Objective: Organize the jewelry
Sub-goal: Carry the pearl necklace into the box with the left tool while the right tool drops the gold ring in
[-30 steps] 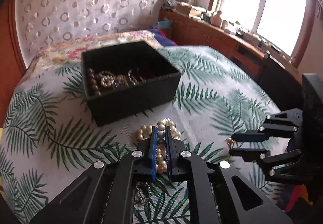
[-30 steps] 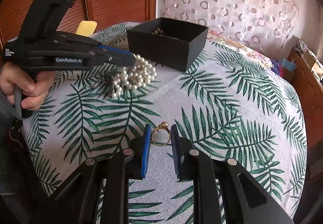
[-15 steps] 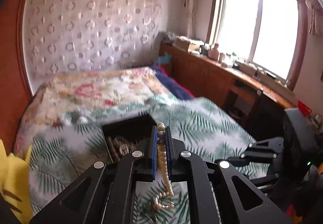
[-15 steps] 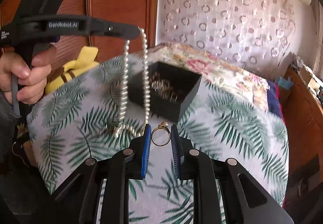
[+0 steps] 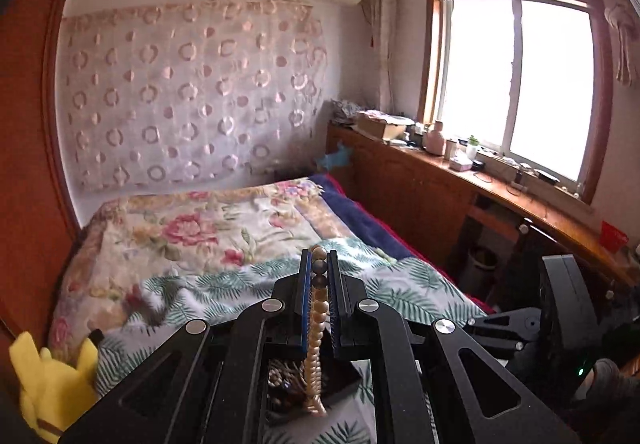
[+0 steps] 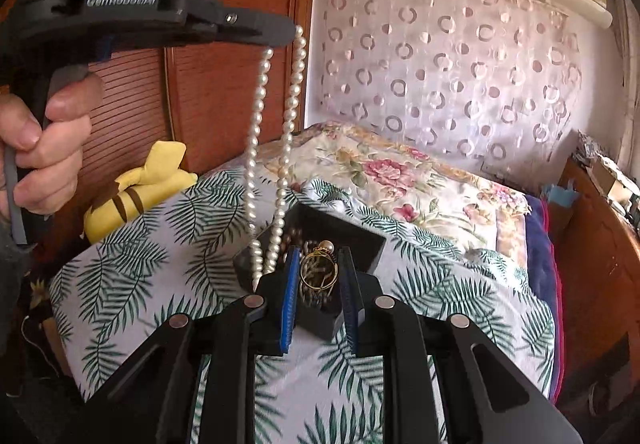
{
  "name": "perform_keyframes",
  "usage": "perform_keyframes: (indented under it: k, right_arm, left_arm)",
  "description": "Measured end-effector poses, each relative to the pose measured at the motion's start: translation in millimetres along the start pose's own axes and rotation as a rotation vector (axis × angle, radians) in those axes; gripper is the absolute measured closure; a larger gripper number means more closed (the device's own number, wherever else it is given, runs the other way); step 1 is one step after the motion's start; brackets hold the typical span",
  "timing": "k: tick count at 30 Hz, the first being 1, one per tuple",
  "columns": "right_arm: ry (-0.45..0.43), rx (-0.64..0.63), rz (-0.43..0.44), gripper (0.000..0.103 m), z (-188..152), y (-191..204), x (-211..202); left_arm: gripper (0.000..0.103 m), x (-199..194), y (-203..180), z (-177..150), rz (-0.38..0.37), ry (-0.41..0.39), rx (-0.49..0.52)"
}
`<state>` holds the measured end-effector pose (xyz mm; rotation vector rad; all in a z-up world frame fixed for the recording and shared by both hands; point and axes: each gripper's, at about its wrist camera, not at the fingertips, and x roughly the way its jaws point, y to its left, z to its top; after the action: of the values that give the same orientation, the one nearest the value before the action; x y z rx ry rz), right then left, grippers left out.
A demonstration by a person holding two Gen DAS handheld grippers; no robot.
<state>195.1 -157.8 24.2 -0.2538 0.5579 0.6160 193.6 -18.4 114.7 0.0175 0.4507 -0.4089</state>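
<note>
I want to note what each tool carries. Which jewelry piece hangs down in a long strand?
The white pearl necklace, pinched by the left hand-held gripper, dangles over the black box. The gold pearl ring is small and rigid.

Readable text: "GenRobot.AI", raised letters on side of left gripper (image 6: 294,32) body, upper left in right wrist view; nothing else legible

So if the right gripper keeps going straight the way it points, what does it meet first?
Most likely the black jewelry box. The right gripper, holding the gold ring, points down at the open box, just right of the hanging pearl necklace. Depth is hard to judge, so the necklace may brush its left finger.
</note>
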Motion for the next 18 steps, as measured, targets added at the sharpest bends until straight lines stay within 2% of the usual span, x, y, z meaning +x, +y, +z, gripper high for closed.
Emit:
perform_keyframes:
  k: [4,7,12,18]
  right_arm:
    - [-0.003,0.007,0.015,0.081,5.4,-5.2,16.3]
    - [0.015,0.024,0.034,0.081,4.8,-9.5,35.8]
    - [0.07,0.031,0.043,0.081,-6.5,-11.3,71.0]
    - [0.116,0.045,0.05,0.081,-19.0,-7.9,97.8]
  left_arm:
    - [0.097,12.5,7.3,6.1,0.017,0.011,-0.002]
    - [0.097,31.4,14.0,-1.5,0.023,0.047,-0.006]
    - [0.097,64.3,30.3,-38.3,0.043,0.138,-0.049]
    - [0.097,83.7,39.5,-76.4,0.061,0.211,-0.07]
